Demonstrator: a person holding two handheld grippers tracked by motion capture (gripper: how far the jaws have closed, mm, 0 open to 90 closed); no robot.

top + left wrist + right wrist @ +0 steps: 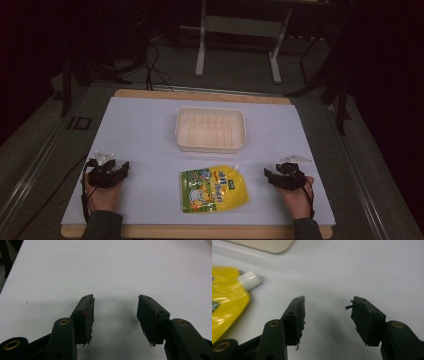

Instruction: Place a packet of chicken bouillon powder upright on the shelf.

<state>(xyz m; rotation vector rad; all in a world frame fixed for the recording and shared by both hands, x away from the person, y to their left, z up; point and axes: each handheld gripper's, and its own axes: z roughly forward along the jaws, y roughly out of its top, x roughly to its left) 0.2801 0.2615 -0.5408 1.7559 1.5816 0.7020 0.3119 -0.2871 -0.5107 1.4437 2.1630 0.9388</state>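
With both grippers' jaws apart and empty, the right gripper (pixel 270 174) could probably pinch the slippery yellow pouch (pixel 214 189) off-centre and drop it short of the tray (pixel 210 147), while the left gripper (pixel 123 168) idles.

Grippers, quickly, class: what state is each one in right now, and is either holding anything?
Left gripper: open, nothing between its jaws.
Right gripper: open, holding nothing; the yellow pouch lies apart from it.
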